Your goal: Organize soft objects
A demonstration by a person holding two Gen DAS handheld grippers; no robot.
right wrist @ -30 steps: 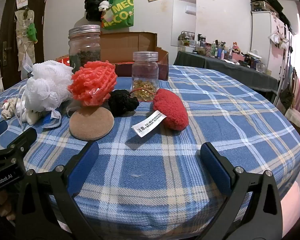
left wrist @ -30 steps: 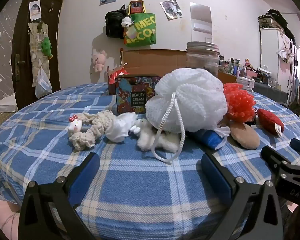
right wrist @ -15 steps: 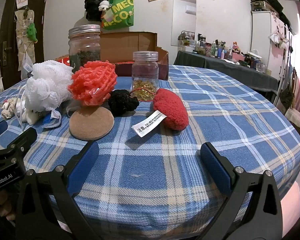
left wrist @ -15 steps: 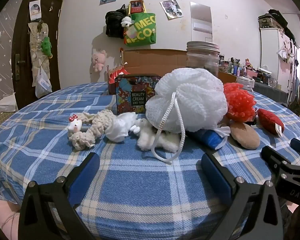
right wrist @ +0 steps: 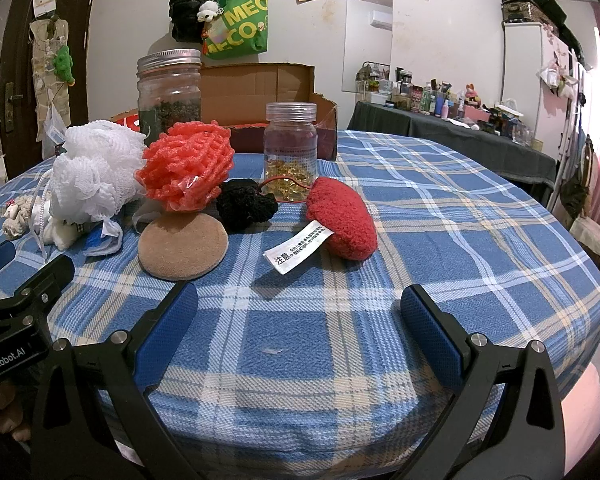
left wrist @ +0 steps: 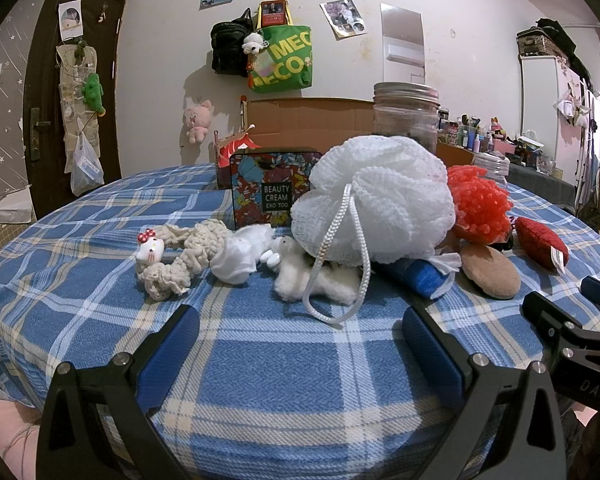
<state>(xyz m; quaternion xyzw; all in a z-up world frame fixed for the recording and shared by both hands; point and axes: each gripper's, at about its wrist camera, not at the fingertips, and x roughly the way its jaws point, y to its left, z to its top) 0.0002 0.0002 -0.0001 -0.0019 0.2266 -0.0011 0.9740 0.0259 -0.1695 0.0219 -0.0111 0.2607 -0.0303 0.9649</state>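
Both grippers hovered empty, fingers spread wide: the left gripper faced the white mesh bath pouf on the blue plaid tablecloth; the right gripper faced the red fuzzy heart-shaped cushion beside the round tan pad.

Mesh puff lies left of foam net, jar behind.

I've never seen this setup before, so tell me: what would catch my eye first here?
Probably the big white mesh bath pouf at the middle of the blue plaid table, with the coral net sponge right beside it. Next, the red fuzzy pad with its white label, lying ahead of the open right gripper.
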